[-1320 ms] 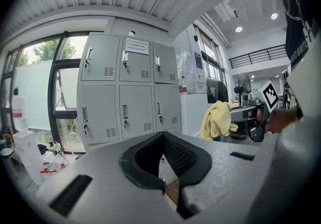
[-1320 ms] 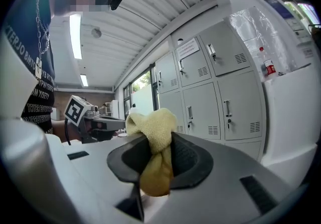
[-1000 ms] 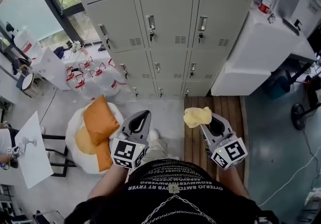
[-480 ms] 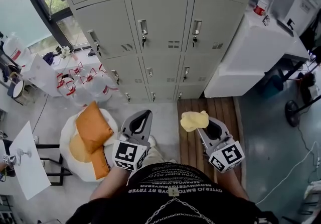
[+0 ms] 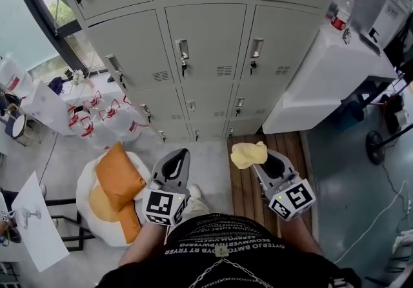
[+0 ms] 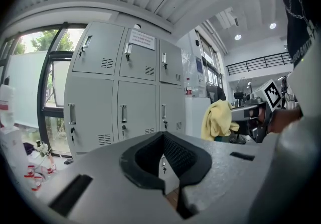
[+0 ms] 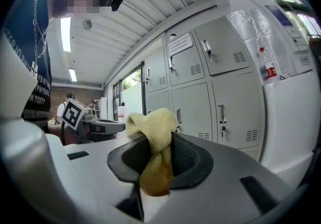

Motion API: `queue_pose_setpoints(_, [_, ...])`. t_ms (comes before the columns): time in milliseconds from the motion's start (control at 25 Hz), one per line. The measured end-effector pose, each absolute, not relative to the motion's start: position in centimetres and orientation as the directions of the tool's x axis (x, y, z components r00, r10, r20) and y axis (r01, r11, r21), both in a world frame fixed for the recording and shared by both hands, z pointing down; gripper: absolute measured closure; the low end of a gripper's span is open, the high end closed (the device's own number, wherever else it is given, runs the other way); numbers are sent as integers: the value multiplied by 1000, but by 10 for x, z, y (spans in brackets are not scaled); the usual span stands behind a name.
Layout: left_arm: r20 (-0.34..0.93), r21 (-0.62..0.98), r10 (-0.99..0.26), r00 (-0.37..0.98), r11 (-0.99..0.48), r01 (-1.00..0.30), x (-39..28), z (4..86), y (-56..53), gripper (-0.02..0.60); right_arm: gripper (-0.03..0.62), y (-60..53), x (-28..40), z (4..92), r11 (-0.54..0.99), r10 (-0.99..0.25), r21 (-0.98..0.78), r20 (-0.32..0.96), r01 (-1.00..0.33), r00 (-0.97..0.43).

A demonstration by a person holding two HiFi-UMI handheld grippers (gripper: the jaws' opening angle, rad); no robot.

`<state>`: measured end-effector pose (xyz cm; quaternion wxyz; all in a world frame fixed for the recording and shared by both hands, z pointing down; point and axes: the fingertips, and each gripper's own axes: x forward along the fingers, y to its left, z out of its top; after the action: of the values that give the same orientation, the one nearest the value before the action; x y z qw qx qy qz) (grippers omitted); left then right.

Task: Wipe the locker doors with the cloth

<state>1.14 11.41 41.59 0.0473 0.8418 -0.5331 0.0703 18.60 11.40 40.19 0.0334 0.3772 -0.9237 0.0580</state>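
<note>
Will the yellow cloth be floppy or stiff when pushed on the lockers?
Probably floppy: the yellow cloth bunches and droops in the right hand-held gripper. Likely light, as one pinch holds it. It should squash flat against a locker door.

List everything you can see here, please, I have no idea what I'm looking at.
lockers: many doors, grey, along the wall ahead
cloth: one, yellow, in the right gripper's jaws
jugs: several, clear with red handles, on the floor at the left
beanbag: one, white, lower left
cushions: a few, orange, on the beanbag
cabinet: one, white, right of the lockers
bottle: one, clear with red label, on the cabinet
decking: one patch, brown wood, floor under the right gripper
fan: one, black, far right
left gripper: grey, empty
right gripper: grey, shut on the cloth
</note>
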Motion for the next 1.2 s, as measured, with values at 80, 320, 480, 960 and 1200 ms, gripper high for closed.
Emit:
queue_pose_setpoints(80, [173, 7, -892, 419, -424, -906, 5, 417, 103, 578, 502, 102, 180, 401, 711, -690, -85, 106, -698, -716])
queue_pose_setpoints(320, [173, 11, -891, 420, -424, -905, -8, 422, 68, 578, 503, 68, 166, 403, 709, -691, -81, 117, -700, -714])
queue_pose_setpoints(480, [186, 13, -887, 422, -428, -904, -18, 427, 48, 578, 502, 47, 156, 406, 707, -692, -85, 126, -702, -711])
queue_pose_setpoints(960, [205, 16, -870, 449, -456, -890, -47, 434, -12, 578, 502, -11, 124, 400, 693, -706, -75, 129, -717, -696])
queue_pose_setpoints(1200, [180, 19, -865, 469, -474, -881, -62, 426, -35, 578, 502, -30, 107, 398, 683, -715, -76, 135, -726, -686])
